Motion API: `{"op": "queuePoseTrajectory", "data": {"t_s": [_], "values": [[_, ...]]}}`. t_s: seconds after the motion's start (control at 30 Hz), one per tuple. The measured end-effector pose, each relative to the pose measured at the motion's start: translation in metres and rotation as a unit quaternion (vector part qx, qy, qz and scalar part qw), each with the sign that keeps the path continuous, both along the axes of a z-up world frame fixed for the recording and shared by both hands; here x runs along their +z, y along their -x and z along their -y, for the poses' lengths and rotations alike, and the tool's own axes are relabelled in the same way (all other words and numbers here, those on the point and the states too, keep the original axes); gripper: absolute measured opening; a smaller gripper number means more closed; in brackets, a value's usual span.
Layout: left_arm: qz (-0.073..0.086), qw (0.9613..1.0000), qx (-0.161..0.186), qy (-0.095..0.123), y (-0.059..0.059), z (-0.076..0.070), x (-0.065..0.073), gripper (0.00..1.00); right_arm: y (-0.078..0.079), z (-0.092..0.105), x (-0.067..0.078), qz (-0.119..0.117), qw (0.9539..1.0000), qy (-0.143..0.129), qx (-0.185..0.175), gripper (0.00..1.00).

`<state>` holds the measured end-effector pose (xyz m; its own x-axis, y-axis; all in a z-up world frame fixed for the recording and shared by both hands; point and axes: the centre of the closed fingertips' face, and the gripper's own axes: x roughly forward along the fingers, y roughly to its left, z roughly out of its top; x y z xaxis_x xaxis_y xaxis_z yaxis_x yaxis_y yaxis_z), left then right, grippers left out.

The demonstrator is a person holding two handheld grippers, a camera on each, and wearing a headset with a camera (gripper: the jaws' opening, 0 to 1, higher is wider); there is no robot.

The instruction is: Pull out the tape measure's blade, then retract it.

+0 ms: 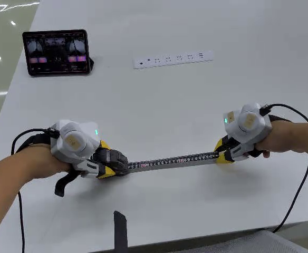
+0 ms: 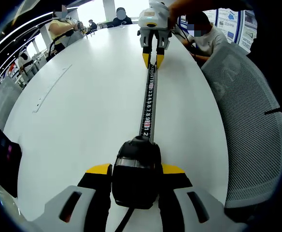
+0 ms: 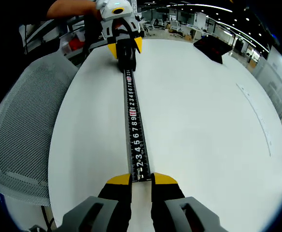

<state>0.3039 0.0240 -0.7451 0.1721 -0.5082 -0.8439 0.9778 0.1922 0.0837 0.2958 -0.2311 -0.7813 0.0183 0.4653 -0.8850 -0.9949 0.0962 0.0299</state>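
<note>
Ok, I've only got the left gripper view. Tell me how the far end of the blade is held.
Observer: The right gripper has its jaws shut on the end of the blade.
Operator: Now say what that dark thing at my left is.
Observer: A tablet, propped up with its screen lit.
Operator: Name anything else out there.
Observer: A white power strip lies beyond the blade, apart from it.
</note>
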Motion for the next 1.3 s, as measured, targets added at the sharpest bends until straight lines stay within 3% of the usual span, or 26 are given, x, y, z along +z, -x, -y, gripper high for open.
{"op": "queuePoseTrajectory", "data": {"t_s": [0.03,0.1,0.37,0.43,0.57,0.73,0.83,1.0,1.3], "values": [[0.003,1.0,-0.002,-0.003,0.0,0.0,-0.001,0.33,0.0,0.0,0.0,0.007,0.9999,0.002,0.013,0.11],[0.015,0.9997,-0.013,-0.015,0.0,-0.003,-0.004,0.33,0.002,0.0,0.0,0.002,1.0,0.004,0.005,0.11],[0.014,0.9997,-0.007,-0.016,-0.003,-0.006,0.003,0.35,0.002,0.001,0.0,0.005,0.9997,0.018,0.018,0.12],[0.012,0.9999,-0.001,-0.012,-0.004,-0.006,0.006,0.37,0.004,0.0,0.002,0.001,0.9997,0.021,0.013,0.12],[0.007,0.9999,0.009,-0.004,-0.002,-0.003,0.011,0.52,0.007,-0.002,0.007,0.007,0.9994,0.024,0.023,0.14],[-0.001,0.9997,0.023,0.008,-0.001,-0.001,0.016,0.55,0.007,-0.005,0.015,0.015,0.9992,0.024,0.029,0.17],[-0.004,0.9996,0.027,0.01,0.002,-0.001,0.018,0.59,0.012,-0.01,0.02,0.005,0.9993,0.009,0.035,0.24],[-0.003,0.9996,0.023,0.016,0.007,0.001,0.025,0.62,0.013,-0.009,0.022,0.008,0.9993,0.013,0.035,0.28],[-0.016,0.999,0.038,0.017,0.008,-0.003,0.027,0.71,0.011,0.0,0.022,0.009,0.9995,0.018,0.025,0.34]]}}
